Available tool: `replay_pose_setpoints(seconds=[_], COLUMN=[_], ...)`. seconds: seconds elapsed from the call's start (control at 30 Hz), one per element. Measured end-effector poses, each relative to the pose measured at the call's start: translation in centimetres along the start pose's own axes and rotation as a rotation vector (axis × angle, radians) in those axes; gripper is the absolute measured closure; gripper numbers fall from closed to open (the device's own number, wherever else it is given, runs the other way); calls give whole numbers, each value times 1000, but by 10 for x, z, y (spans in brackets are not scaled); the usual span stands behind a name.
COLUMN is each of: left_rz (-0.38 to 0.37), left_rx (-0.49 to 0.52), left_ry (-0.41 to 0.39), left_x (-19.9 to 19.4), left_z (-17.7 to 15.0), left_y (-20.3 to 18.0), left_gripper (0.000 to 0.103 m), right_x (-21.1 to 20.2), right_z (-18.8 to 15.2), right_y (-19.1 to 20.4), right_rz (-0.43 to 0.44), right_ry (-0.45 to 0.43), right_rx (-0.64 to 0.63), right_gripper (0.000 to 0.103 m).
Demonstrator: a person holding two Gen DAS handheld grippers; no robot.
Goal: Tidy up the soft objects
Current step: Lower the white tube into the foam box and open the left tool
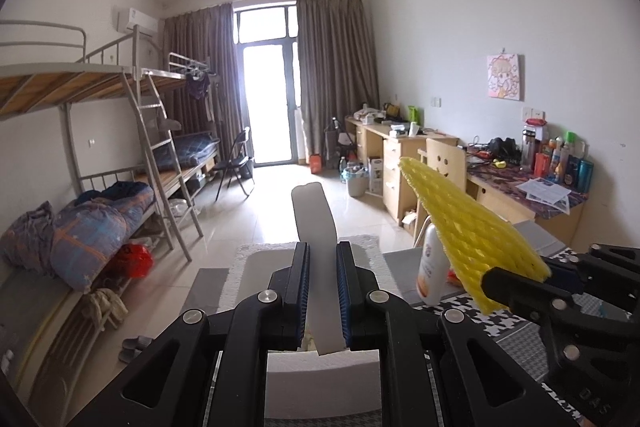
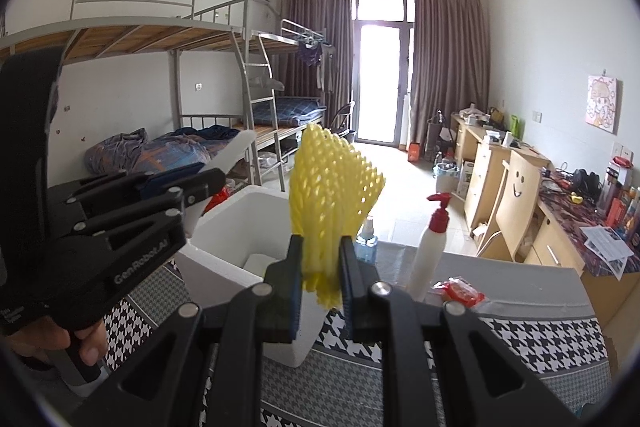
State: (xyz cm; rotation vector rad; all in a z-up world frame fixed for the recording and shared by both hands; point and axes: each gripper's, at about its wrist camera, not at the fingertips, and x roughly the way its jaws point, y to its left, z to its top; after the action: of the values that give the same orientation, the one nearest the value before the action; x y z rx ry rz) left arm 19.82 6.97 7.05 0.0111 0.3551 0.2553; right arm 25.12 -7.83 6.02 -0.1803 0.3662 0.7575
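My left gripper [image 1: 323, 291] is shut on a white foam strip [image 1: 314, 227] that sticks up between its fingers, held above a white foam box [image 1: 256, 267]. My right gripper [image 2: 320, 267] is shut on a yellow foam net sleeve [image 2: 332, 187], held upright just right of the box [image 2: 240, 219]. The sleeve [image 1: 468, 223] and right gripper [image 1: 520, 287] also show at the right of the left wrist view. The left gripper [image 2: 192, 187] with the strip [image 2: 236, 151] shows at the left of the right wrist view.
The box stands on a table with a houndstooth cloth [image 2: 520, 339]. A white pump bottle [image 2: 430, 251], a blue bottle [image 2: 366, 239] and a red packet [image 2: 460, 291] stand on it to the right. Bunk beds [image 2: 160, 147] are left, desks [image 2: 500, 179] right.
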Motion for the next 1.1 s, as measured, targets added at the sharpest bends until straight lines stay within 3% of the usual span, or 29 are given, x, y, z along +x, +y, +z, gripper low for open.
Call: replay_pose_setpoints(seconds=[0.53, 1.1], left_rz=[48, 15], left_rx=[-27, -61], left_ry=[97, 216], left_x=[41, 76], left_z=[-8, -18], left_y=[18, 27], left_gripper=[88, 83], right_x=[29, 53], right_z=[11, 11], right_y=[11, 13], right_rz=[35, 19], right_ry=[43, 110], right_rx=[-37, -36], right_gripper=[83, 83])
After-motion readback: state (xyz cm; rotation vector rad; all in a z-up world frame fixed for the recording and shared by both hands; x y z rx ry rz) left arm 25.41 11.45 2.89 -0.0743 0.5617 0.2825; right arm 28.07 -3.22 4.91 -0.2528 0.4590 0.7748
